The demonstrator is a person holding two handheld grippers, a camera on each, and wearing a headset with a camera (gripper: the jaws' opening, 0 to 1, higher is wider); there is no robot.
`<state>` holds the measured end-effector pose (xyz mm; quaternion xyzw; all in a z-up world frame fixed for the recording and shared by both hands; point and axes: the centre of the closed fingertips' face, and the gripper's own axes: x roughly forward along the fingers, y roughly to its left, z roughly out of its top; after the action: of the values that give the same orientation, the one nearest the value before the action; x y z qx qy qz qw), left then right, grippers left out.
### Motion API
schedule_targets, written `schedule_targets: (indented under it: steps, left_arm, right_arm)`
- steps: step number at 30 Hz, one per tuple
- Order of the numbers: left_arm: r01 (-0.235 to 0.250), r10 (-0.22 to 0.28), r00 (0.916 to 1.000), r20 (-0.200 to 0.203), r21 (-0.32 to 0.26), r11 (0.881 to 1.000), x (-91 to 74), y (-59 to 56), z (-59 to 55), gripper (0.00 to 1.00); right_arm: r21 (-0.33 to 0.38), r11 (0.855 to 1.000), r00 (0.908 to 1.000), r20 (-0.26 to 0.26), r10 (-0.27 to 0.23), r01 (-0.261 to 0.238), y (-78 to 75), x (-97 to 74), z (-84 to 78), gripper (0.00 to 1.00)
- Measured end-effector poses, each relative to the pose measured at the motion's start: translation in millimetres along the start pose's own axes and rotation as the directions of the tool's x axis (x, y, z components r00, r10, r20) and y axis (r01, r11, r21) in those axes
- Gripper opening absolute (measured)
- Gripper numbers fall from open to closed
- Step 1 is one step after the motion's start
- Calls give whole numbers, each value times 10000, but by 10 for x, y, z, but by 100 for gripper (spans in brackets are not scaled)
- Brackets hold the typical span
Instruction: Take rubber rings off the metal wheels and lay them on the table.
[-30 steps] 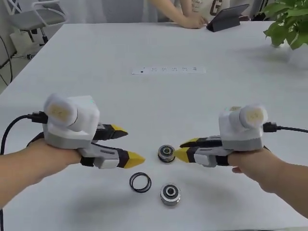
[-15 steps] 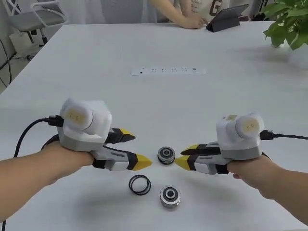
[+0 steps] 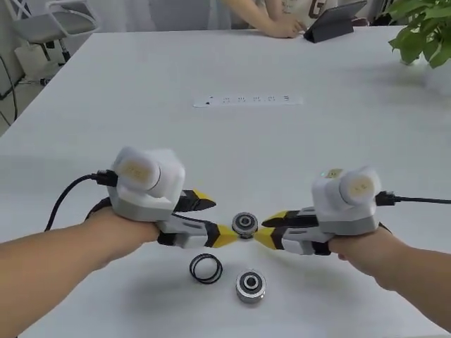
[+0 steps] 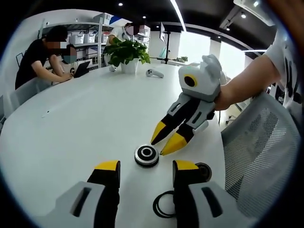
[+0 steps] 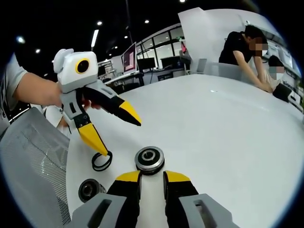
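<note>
Jaws flank a round silver metal wheel (image 3: 244,223) on the white surface (image 3: 296,148): left gripper (image 3: 217,220) at 9 o'clock spread wide, right gripper (image 3: 268,228) at 3 o'clock narrowly parted, neither pinching it. Black rubber rings (image 3: 205,267) lie at its 7 o'clock, a second wheel (image 3: 250,284) at 6 o'clock.

Crowded middle, open far side

From my seat the left tongs (image 3: 224,220) and right tongs (image 3: 261,229), both with jaws apart, face each other across a round metal wheel with a dark hub (image 3: 244,223). Their tips sit just beside it, so I see no gap to pass there. On my near side, two loose black rubber rings (image 3: 205,267) and a second metal wheel (image 3: 250,284) block the way. Past the tongs the white surface (image 3: 232,151) lies bare up to a flat white power strip (image 3: 248,101).
</note>
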<state>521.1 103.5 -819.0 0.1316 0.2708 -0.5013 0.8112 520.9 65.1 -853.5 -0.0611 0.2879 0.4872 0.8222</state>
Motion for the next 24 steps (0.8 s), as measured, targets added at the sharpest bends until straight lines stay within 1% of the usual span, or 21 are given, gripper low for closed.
schedule_targets:
  steps: [7,11,15,21,24]
  left_arm:
    - [147,-147,9999,6,-59,9999,121,-44,31,34]
    - [239,-240,9997,-77,-46,9997,191,-59,23,30]
    - [225,-227,9997,-136,-123,9997,260,-55,20,26]
    - [251,-254,9995,-192,-161,9996,313,-62,35,23]
    - [230,-236,9993,-285,-204,9995,345,-48,21,20]
  right_arm:
    - [-175,9998,10000,-30,9,-9,-1,27,-8,13]
    - [-222,9998,10000,-21,3,-3,-2,32,-13,13]
    - [-289,9996,10000,-56,-23,21,-8,42,-33,12]
    - [-303,9995,10000,-31,-3,2,-4,50,-28,11]
    - [-298,9996,10000,4,7,-7,-6,54,-25,11]
